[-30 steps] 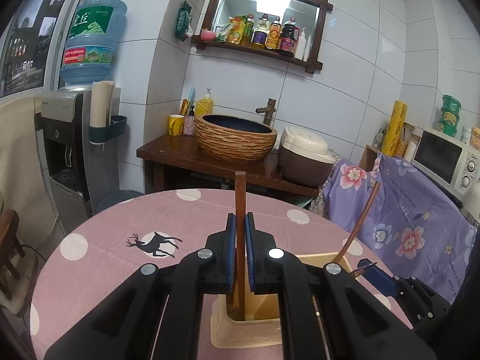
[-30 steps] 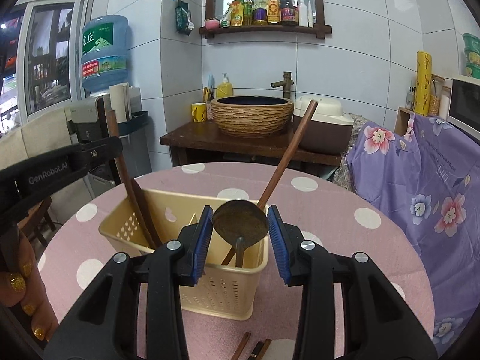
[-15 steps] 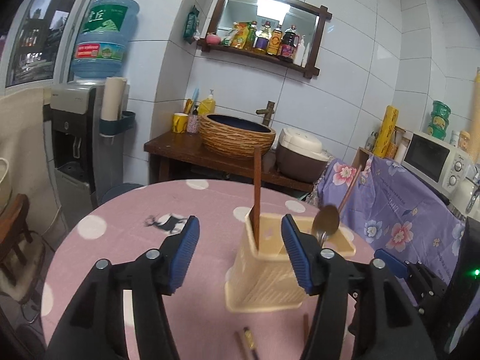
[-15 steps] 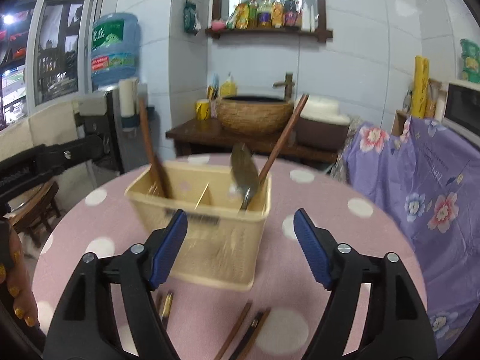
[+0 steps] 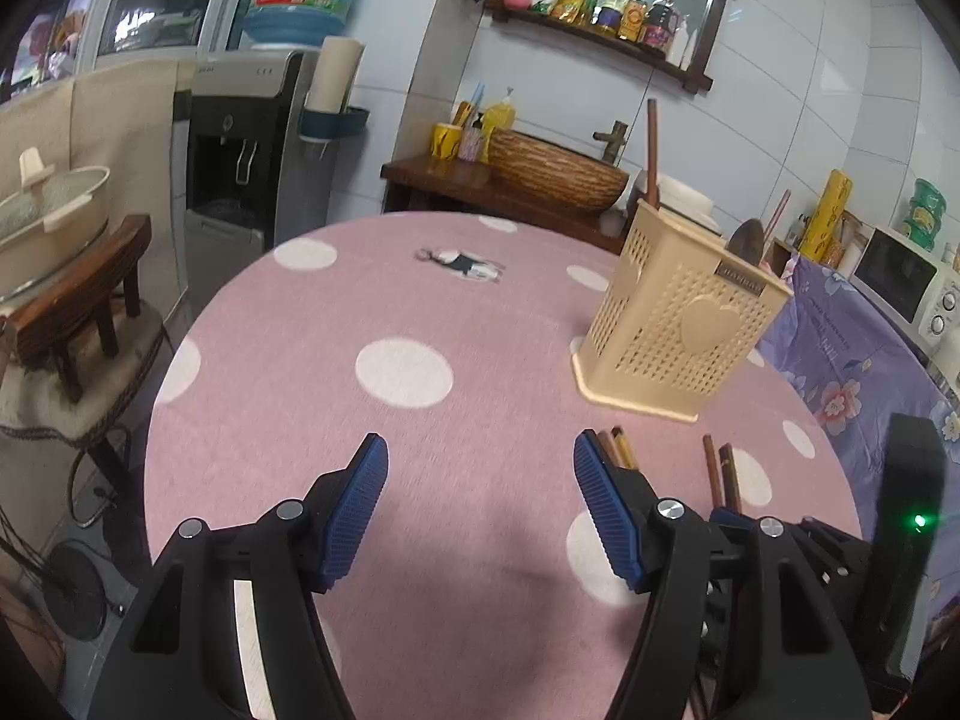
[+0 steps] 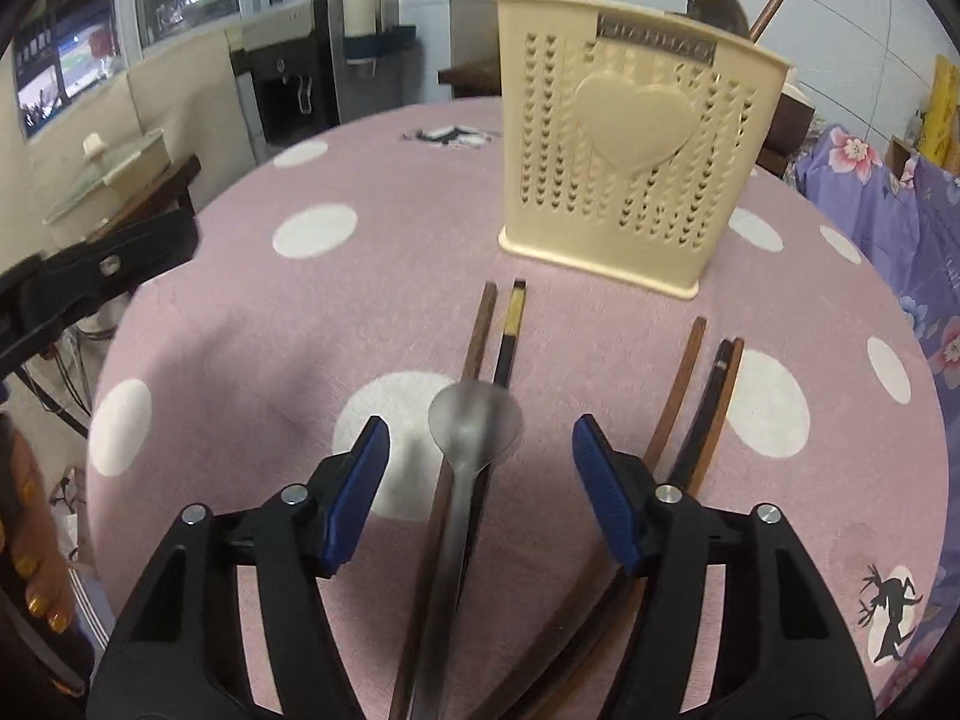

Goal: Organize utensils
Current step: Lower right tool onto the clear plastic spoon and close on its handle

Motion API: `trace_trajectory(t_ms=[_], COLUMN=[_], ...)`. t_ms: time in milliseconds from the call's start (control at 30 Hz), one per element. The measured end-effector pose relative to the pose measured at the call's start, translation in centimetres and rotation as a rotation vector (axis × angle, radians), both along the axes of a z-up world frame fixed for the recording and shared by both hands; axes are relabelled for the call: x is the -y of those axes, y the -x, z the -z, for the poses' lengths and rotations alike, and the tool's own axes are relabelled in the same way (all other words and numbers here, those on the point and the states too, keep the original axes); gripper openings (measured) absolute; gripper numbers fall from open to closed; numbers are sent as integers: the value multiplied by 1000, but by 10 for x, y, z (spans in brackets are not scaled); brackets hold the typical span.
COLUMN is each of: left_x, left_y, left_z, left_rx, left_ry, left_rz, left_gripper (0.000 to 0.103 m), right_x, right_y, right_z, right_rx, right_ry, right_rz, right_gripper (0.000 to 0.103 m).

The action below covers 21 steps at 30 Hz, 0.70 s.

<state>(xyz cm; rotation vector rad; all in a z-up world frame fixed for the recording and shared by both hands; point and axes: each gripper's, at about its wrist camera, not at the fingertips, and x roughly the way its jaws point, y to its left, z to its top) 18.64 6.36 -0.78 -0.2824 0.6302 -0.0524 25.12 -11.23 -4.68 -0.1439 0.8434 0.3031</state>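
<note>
My right tongs hang spread over a steel spoon lying on the table, toward its near edge. My left tongs are spread too, gripping nothing. Part done, I judge: the cream holder, standing upright past the table's middle, already has a dark ladle and wooden handles in it. Left to stow: the spoon and loose chopsticks beside it. The spoon looks dull grey, bowl pointing at the holder.
</note>
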Motion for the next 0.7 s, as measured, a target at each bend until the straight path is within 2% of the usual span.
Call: trace_trajectory(t_ms=[200, 333, 433, 700], left_x=[-7, -4, -2, 5], left_y=[8, 12, 14, 15], left_z=[6, 9, 10, 16], left_rx=[-8, -8, -9, -29], left_ry=[13, 19, 17, 20], left_rz=[-2, 11, 24, 41], left_gripper=[64, 64, 64, 64], right_x=[2, 4, 7, 27], right_y=[7, 11, 11, 10], right_z=[11, 15, 15, 6], right_rx=[-35, -33, -47, -51], right_ry=[-24, -31, -70, -201], right_rz=[27, 38, 34, 51], right_gripper=[46, 26, 18, 7])
